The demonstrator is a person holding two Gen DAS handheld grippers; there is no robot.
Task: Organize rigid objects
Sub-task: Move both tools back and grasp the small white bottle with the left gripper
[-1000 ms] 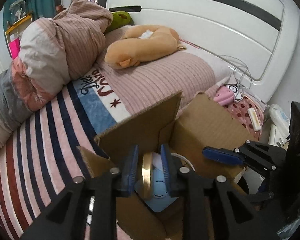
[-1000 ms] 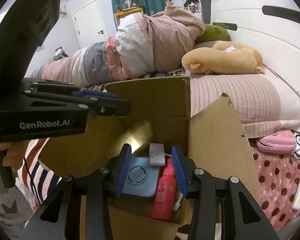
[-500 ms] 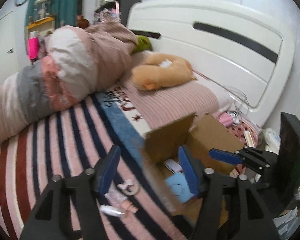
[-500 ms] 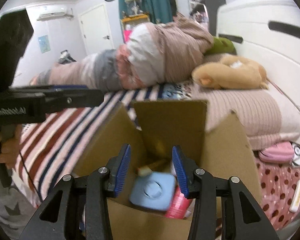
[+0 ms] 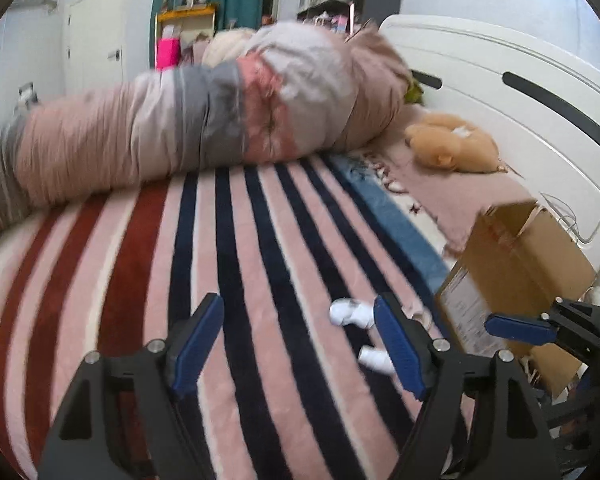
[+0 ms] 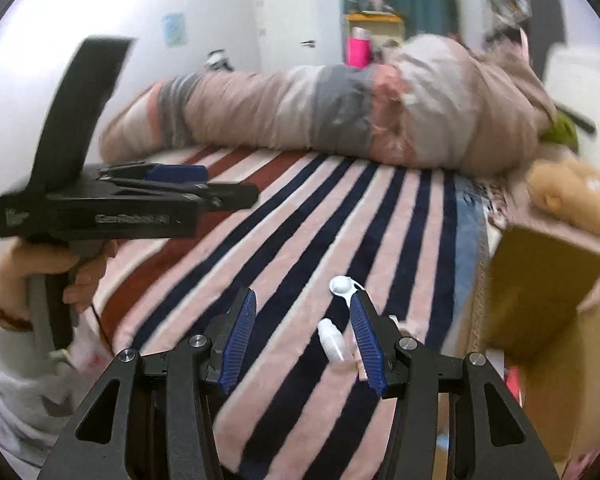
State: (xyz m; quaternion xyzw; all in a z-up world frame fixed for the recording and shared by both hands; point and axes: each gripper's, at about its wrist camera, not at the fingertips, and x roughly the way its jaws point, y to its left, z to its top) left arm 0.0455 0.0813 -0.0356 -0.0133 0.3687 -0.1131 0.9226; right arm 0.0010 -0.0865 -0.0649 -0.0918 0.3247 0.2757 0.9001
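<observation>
Blue-padded fingers of the left gripper [image 5: 300, 344] stand spread wide over the striped blanket [image 5: 236, 264], with nothing between them. Just beside the inner face of its right-side finger lie two small white items: a rounded white piece [image 5: 350, 313] farther up the bed and a small white bottle [image 5: 376, 357] nearer the camera, both resting on the blanket's pink and navy stripes. The picture is blurred, so their finer shape cannot be told.

From the right wrist view, the right gripper [image 6: 302, 338] is also spread, holding nothing. The small white bottle [image 6: 331, 340] lies between its fingers, close to the right-side one, and the rounded white piece [image 6: 342, 285] sits just beyond that finger's tip. The left gripper [image 6: 180, 184] appears side-on at the left of this view, held by the person's left hand [image 6: 50, 276].

An open cardboard box [image 5: 516, 276] stands at the bed's edge to the right, flaps raised, well apart from the white items. A rolled quilt [image 5: 204, 116] lies across the far side of the bed, and an orange plush toy [image 5: 454, 146] rests near the white headboard [image 5: 512, 120].
</observation>
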